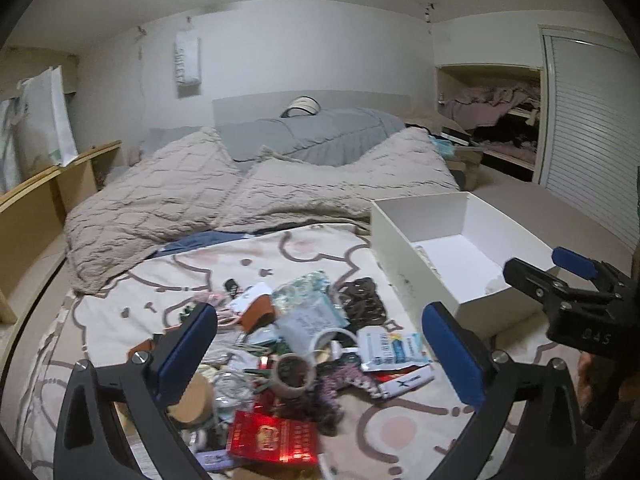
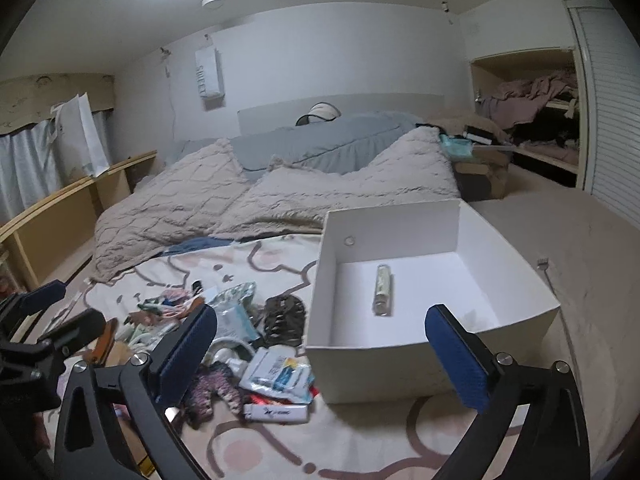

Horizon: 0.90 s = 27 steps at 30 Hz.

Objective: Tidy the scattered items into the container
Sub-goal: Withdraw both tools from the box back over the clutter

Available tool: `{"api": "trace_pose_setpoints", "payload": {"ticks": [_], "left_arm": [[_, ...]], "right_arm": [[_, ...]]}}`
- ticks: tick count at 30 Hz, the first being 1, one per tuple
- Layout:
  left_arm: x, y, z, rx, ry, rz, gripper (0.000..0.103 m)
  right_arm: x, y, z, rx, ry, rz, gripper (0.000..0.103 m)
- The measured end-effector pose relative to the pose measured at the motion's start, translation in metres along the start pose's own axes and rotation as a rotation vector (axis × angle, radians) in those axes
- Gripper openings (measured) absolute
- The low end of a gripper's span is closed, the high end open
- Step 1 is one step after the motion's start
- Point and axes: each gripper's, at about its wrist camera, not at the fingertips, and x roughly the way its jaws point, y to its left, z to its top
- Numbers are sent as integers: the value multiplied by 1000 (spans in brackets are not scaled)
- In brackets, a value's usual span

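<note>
A heap of small items lies on the cartoon-print blanket point(image 1: 120, 312): a red packet point(image 1: 276, 436), a tape roll point(image 1: 294, 372), a white stick point(image 1: 406, 382), a sachet pack point(image 1: 390, 350) and a dark chain-like piece point(image 1: 362, 298). My left gripper point(image 1: 320, 356) hangs open above this heap with nothing between its pads. To the right stands the white box point(image 2: 400, 360), and a small tube point(image 2: 383, 289) lies on its floor. My right gripper point(image 2: 320, 356) is open and empty just in front of the box's near wall. Each gripper shows in the other's view: right gripper point(image 1: 540, 268), left gripper point(image 2: 60, 310).
A beige quilted throw point(image 1: 168, 200) and a grey duvet point(image 1: 312, 136) are bunched behind the heap. Wooden shelving point(image 1: 36, 204) runs along the left. A thin cable point(image 2: 554, 284) lies on the beige surface right of the box. An open closet point(image 2: 532, 120) stands at back right.
</note>
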Motion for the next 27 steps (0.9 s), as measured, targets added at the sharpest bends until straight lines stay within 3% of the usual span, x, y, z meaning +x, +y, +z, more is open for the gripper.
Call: {"api": "trace_pose_setpoints", "payload": {"ticks": [13,18,27], "left_arm": [[-13,49,-25,-19,-15,88,103],[-16,72,-40,-50,-5,123,103],[-10,91,-70,-63,38,185,103]], "right_arm": [[11,37,-29,-21,78,42,103],[34,60,-55,-44,209,99,103],[53,97,-104,-143,356,181,103]]}}
